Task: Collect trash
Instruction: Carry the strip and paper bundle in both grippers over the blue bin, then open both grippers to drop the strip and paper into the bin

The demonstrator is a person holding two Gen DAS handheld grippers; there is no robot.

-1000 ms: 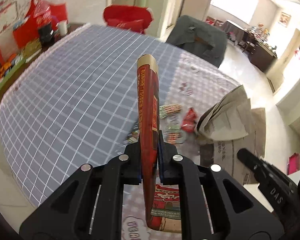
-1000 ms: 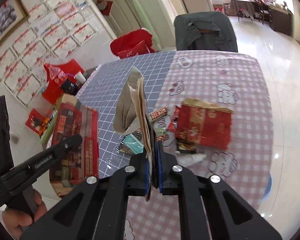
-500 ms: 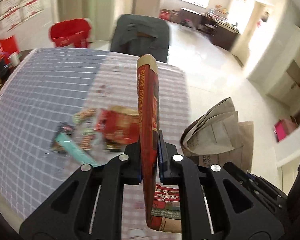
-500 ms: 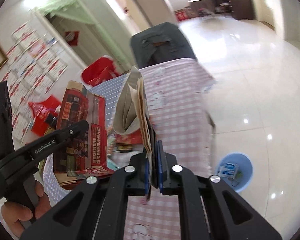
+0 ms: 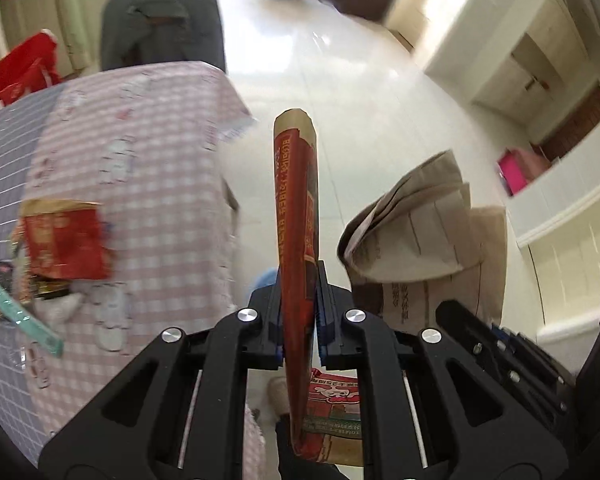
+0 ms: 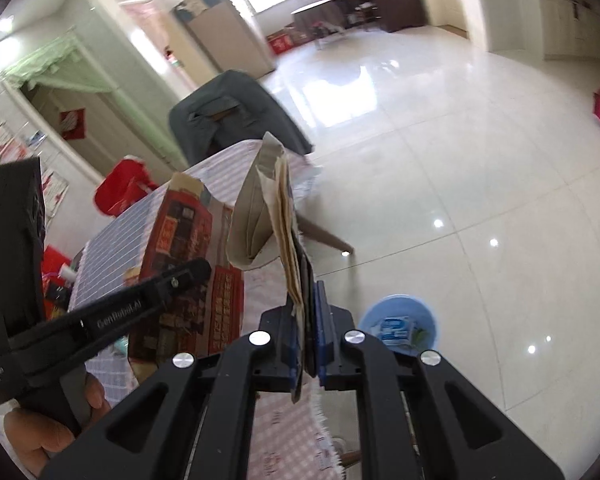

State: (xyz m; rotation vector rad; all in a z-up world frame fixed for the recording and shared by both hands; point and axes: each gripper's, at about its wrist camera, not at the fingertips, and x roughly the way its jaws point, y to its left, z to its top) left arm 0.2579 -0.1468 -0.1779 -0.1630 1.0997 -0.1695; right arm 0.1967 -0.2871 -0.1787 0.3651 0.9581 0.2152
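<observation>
A red printed wrapper [image 5: 296, 240] is clamped edge-on between the nearly closed jaws of the left gripper [image 5: 299, 312], out past the edge of the checked tablecloth [image 5: 160, 152]. A crumpled brown paper bag [image 6: 268, 208] is pinched between the fully closed jaws of the right gripper [image 6: 306, 336], and a blue bin [image 6: 398, 326] is seen on the tiled floor just beyond it. More wrappers [image 5: 60, 240] are left lying on the tablecloth.
</observation>
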